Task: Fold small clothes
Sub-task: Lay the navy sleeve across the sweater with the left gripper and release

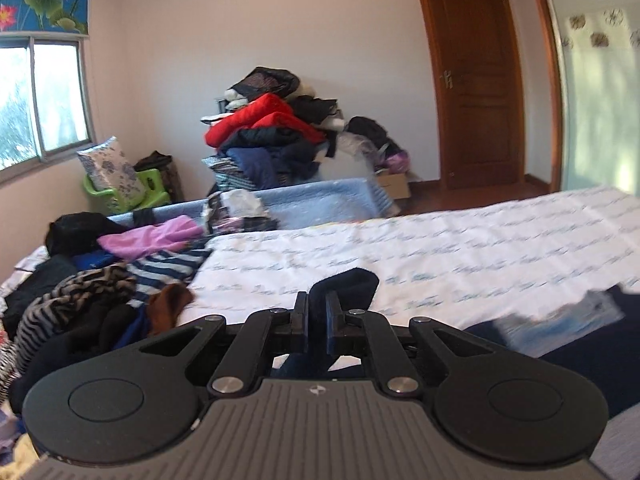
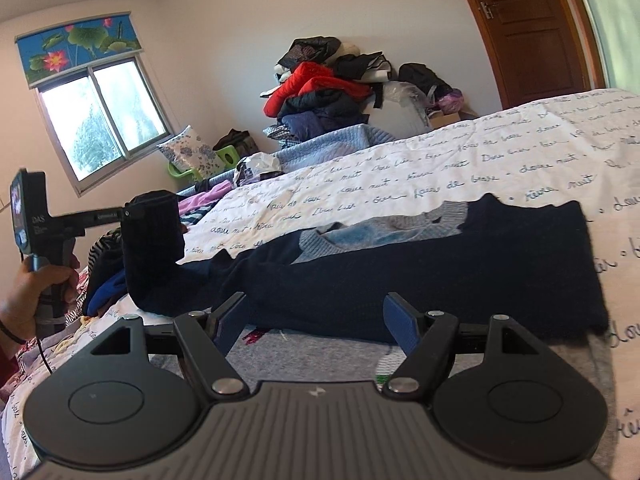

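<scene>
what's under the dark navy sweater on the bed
The navy sweater lies flat on the white script-printed sheet, its near hem overlapping a grey garment. Anything else beneath it is covered.

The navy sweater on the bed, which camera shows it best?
The right wrist view: the navy sweater lies spread across the sheet, grey collar visible, one end lifted by the left gripper. The left wrist view shows only pinched fabric and a blurred edge.
</scene>
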Demonstrator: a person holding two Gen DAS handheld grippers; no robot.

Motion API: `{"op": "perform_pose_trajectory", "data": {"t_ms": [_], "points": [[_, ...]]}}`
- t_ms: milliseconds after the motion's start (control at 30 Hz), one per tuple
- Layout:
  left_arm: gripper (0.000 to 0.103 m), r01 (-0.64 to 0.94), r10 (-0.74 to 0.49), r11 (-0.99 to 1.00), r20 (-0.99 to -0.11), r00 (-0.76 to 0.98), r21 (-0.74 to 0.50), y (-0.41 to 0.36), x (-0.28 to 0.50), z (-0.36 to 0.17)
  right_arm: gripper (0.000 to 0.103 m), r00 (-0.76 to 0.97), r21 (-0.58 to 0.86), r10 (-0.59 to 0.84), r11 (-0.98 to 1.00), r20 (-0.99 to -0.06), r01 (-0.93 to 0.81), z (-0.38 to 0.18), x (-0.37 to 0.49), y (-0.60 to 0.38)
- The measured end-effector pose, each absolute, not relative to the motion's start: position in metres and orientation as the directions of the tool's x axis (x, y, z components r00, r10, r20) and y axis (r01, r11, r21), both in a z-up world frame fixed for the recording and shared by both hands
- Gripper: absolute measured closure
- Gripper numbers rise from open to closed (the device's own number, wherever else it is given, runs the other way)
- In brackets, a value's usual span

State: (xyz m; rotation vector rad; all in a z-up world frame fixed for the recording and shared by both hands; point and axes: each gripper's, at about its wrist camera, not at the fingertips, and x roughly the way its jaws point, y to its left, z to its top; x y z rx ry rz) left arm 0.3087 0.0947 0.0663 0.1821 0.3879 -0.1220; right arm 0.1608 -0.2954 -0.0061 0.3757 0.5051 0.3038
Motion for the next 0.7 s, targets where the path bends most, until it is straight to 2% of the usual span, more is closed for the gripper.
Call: {"op": "perform_pose_trajectory", "data": {"t_ms": [367, 700], "points": [[0.092, 0.342, -0.308, 0.939, -0.375, 0.875, 0.026, -0.016, 0.276, 0.085, 0.028, 0.863, 0.454, 0.307, 0.885, -0.401, -0.104, -0.007, 0.136, -0.349], [0.092, 0.470, -0.435, 0.882, -0.424, 0.794, -0.023, -0.113, 0.262, 0.043, 0.028, 0.882, 0.485, 0.255, 0.874, -0.397, -0.034, -0.012, 0.112, -0.388]]}}
